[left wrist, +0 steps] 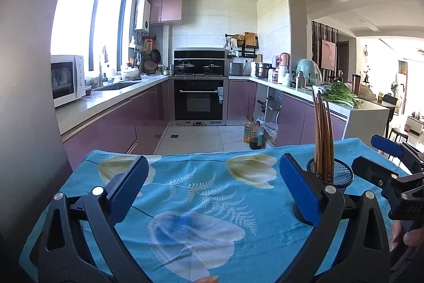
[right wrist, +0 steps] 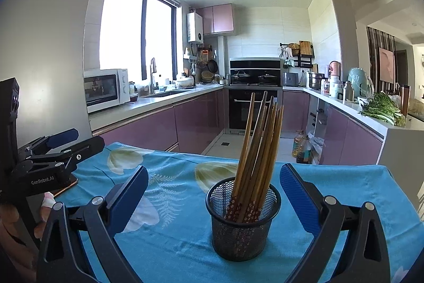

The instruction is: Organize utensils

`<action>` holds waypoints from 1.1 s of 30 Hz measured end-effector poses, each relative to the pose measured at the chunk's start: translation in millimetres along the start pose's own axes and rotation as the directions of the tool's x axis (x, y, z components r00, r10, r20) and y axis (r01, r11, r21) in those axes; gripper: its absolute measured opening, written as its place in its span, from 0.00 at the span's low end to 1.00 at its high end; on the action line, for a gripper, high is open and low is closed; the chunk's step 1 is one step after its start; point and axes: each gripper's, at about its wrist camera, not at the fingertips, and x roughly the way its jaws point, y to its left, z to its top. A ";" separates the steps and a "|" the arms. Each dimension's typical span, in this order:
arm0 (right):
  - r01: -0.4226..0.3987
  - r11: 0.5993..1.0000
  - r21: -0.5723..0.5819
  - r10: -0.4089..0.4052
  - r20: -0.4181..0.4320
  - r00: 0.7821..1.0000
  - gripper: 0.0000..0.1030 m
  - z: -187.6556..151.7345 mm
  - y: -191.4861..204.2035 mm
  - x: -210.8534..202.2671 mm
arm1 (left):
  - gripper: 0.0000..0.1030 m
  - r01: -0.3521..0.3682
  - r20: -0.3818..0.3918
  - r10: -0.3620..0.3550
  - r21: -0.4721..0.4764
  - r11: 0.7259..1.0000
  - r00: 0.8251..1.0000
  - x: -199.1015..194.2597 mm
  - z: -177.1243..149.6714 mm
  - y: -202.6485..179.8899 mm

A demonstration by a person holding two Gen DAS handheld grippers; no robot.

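Right wrist view: chopsticks (right wrist: 258,147) stand bunched, leaning, in black mesh cup (right wrist: 242,224), upright on blue floral cloth (right wrist: 172,238), mid-table, w/ cloth bare all round it. Right gripper (right wrist: 214,199) jaws wide apart, cup between but untouched. Left gripper (left wrist: 214,188) also spread, empty, cup beside its right finger. Table's far edge (left wrist: 185,151) drops to kitchen floor; purple cabinets (left wrist: 119,123), oven (left wrist: 200,102) beyond.

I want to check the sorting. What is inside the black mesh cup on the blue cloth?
The mesh cup holds a bundle of wooden chopsticks, patterned ends down, leaning against its rim. The bottom of the cup is hidden behind the mesh and chopsticks, so smaller items there cannot be excluded.
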 end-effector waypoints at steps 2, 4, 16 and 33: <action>-0.002 1.000 0.004 0.002 0.006 1.000 0.93 0.6 0.6 -1.4 | 0.95 -0.011 0.011 0.011 -0.011 1.000 1.000 -4.8 -1.6 4.3; 0.005 1.000 -0.001 -0.005 0.009 1.000 0.93 0.3 2.3 -1.9 | 0.95 -0.029 0.023 0.030 -0.017 0.999 0.999 -9.1 -2.4 8.1; 0.034 0.999 -0.012 -0.034 0.015 0.999 0.93 -1.6 7.3 -4.1 | 0.95 -0.079 0.068 0.080 -0.008 0.997 0.994 -24.7 -4.6 14.1; 0.049 0.999 0.008 -0.050 0.022 0.999 0.93 -4.5 1.8 -6.0 | 0.95 -0.091 0.104 0.093 -0.020 0.996 0.990 -33.9 -1.8 16.1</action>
